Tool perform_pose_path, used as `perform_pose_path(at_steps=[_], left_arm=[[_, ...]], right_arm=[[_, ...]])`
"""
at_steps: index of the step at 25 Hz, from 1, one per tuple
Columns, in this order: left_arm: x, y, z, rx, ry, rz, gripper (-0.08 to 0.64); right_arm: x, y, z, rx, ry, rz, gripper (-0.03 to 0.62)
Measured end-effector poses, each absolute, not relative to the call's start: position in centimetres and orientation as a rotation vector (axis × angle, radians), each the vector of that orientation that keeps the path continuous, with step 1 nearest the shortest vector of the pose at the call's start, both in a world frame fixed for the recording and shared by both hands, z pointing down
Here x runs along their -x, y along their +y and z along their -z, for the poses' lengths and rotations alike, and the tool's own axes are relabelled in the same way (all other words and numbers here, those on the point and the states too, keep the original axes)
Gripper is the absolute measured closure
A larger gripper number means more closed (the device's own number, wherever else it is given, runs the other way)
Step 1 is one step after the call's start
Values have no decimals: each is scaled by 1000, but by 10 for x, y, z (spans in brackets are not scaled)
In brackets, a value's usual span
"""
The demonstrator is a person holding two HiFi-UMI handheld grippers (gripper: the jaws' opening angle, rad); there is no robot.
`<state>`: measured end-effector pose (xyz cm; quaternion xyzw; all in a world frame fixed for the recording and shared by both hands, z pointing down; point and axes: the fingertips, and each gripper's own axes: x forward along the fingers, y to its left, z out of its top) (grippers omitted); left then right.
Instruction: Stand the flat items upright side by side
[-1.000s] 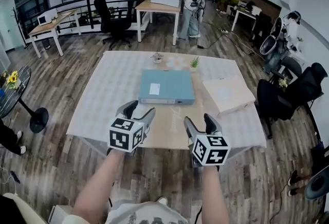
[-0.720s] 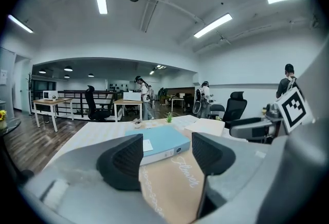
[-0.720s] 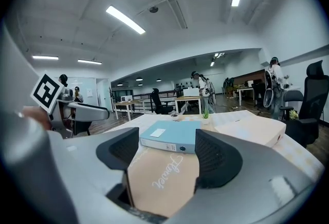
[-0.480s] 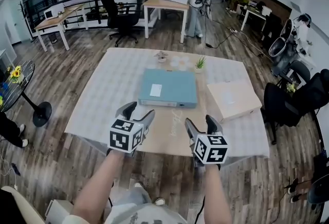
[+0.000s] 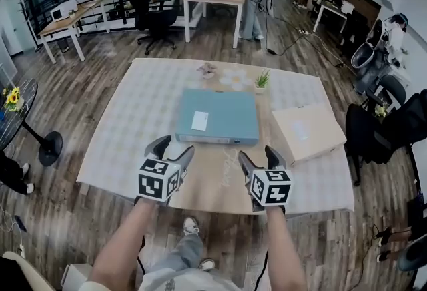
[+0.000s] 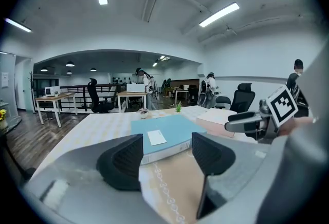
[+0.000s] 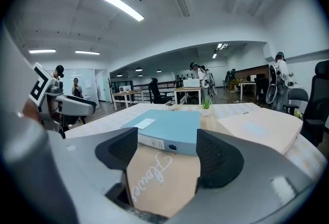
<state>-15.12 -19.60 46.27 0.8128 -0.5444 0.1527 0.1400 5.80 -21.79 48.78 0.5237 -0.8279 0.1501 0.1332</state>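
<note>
Two flat items lie on the surface (image 5: 130,126): blue binder (image 5: 220,116) at centre, tan folder (image 5: 308,131) at three o'clock. Nothing stands yet. At six o'clock, left gripper (image 5: 173,147) jaws wide, empty; right gripper (image 5: 257,155) jaws, just opening, wide, empty.
</note>
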Motion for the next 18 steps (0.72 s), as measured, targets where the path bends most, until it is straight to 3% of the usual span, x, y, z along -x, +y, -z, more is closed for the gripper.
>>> perform_pose_path(at_steps=[18], left_arm=[[162,-285,-543,-2309,-1456,-622,259]], right_arm=[[-66,-305,-597,-1474,-2179,-455,222]])
